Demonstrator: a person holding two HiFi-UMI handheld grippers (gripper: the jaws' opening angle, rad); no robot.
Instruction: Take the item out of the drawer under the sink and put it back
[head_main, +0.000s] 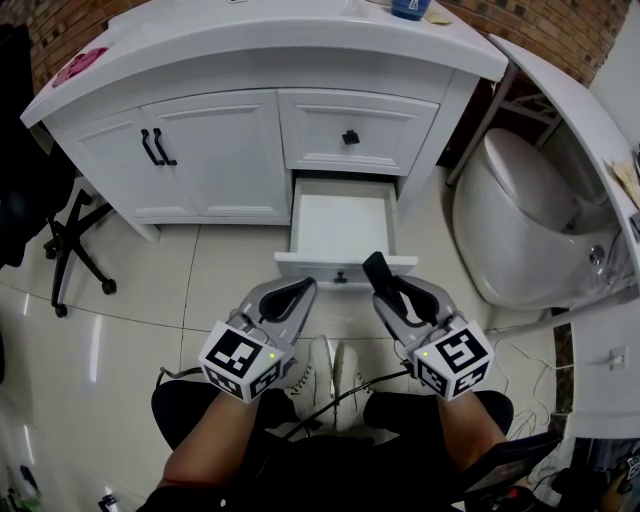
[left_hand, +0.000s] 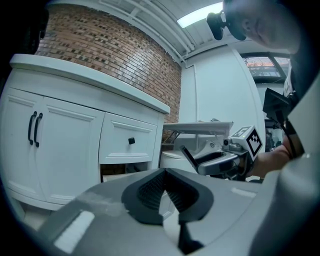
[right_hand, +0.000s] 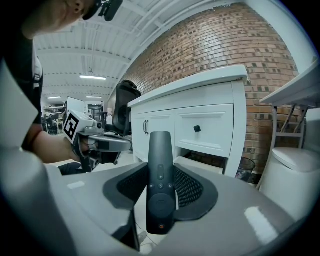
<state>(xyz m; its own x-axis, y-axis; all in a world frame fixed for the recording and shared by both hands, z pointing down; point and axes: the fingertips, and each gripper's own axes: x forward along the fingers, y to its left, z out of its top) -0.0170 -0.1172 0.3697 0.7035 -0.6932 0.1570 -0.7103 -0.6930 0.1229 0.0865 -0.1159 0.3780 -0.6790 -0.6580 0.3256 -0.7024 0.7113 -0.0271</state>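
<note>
My left tongs are pressed together at the tips with nothing between them. They sit just short of the drawer, towards its left corner. They are idle, so nothing steadies the drawer. If I swing them carelessly, I think they could knock the front panel and push it in while my other hand is reaching.

The drawer stands pulled out ahead of both tongs, and the part of its bottom I can see is bare.

My right tongs pinch the remote by its narrow sides. It is out of the drawer, just above the front edge, with its long end reaching well past the tips. That overhang is my main worry, because the sides look smooth and the pads hold only part of its length. A bump could make it pivot or slide out. If I go in too high, the far end may catch the cabinet edge over the opening. If I go in too low, it may hit the front panel. Either could drop it onto the floor below my tongs, which looks hard.
</note>
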